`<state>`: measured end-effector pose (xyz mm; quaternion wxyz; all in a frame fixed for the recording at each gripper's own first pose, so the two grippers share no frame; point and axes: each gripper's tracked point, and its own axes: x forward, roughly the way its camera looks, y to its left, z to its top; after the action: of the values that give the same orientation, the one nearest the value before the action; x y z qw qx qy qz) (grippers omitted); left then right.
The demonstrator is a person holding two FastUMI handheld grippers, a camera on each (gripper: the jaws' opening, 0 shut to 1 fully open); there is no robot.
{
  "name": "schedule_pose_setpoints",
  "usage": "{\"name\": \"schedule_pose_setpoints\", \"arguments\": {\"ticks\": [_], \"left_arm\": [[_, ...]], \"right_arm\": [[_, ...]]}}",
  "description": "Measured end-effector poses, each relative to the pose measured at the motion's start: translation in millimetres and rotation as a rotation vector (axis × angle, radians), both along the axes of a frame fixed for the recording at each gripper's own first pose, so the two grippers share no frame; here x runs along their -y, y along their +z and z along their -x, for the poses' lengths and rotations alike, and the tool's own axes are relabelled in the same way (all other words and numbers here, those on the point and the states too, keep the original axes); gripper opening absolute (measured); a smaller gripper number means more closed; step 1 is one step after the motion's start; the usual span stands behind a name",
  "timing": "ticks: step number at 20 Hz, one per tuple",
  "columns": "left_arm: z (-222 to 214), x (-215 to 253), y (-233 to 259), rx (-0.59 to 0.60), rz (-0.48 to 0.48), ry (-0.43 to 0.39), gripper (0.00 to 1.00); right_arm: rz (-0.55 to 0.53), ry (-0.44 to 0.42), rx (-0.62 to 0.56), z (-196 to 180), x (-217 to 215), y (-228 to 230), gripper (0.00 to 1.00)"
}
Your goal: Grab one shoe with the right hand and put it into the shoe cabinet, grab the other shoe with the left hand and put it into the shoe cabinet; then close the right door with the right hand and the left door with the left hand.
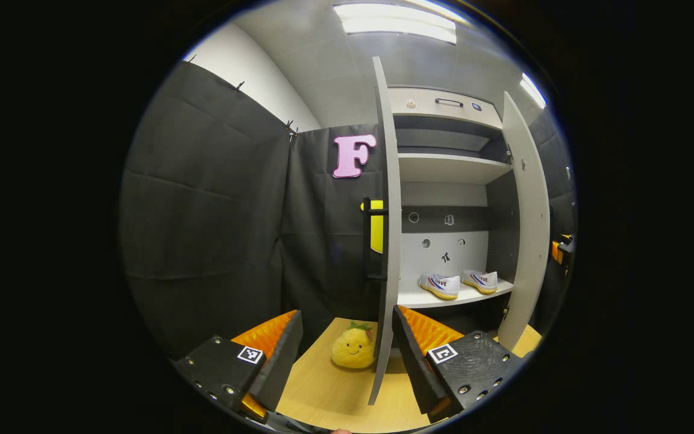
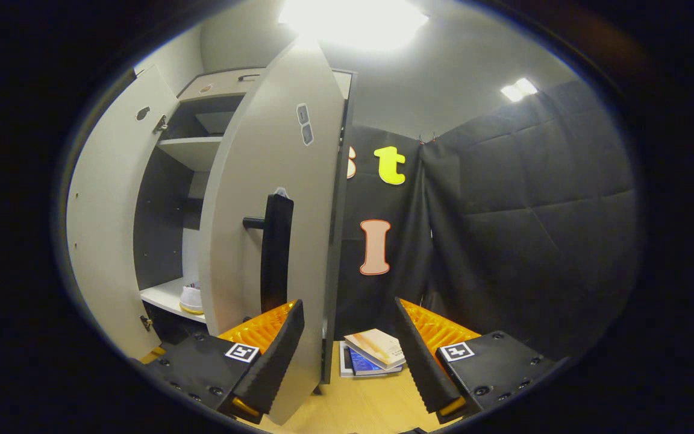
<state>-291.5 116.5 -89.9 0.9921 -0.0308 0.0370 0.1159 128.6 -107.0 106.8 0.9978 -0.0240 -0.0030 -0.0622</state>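
A: Start with the left gripper (image 1: 347, 355). How does it stand?
B: Its jaws are wide apart and hold nothing. The edge of the left door (image 1: 388, 229) rises just beyond the gap, nearer the right finger, with its dark handle (image 1: 367, 238) on the outer face.
A: And the shoes from there?
B: Both are past that door, well ahead and to the right of the gripper. The nearer shoe (image 1: 440, 284) and the farther shoe (image 1: 481, 280) sit side by side on the lower shelf (image 1: 413, 297) of the shoe cabinet (image 1: 443, 108). A yellow plush toy (image 1: 353, 348) sits on the table (image 1: 329, 392) at the foot of the left door.
A: The right gripper (image 2: 350, 355)?
B: Also spread wide and empty. The right door (image 2: 275, 199) stands partly open just ahead of its left finger, with the black handle (image 2: 276, 253) above that finger; whether the finger touches the door I cannot tell.
A: Any shoe from that side?
B: A white toe shows on the shelf through the opening, left of the door. A small stack of books (image 2: 374, 352) lies on the table between the fingers, farther off.
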Motion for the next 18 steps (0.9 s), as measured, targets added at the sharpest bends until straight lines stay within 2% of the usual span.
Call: {"name": "schedule_pose_setpoints", "arguments": {"ticks": [3,4,6,12,18], "left_arm": [[2,-4,0,0.0,0.004,0.016,0.8],[3,-6,0,-0.001,0.004,0.022,0.8],[1,-9,-1,-0.002,0.004,0.035,0.8],[1,-16,-7,-0.014,-0.002,0.067,0.8],[-6,-24,-15,-0.026,0.005,0.104,0.8]], "right_arm": [[0.011,0.038,0.005,-7,-14,-1,0.93],[0.009,0.055,0.006,-8,-21,-1,0.9],[0.007,0.088,0.008,-13,-33,-2,0.93],[0.012,0.16,-0.007,-32,-65,-8,0.93],[0.01,0.191,-0.012,-53,-89,-10,0.93]]}}
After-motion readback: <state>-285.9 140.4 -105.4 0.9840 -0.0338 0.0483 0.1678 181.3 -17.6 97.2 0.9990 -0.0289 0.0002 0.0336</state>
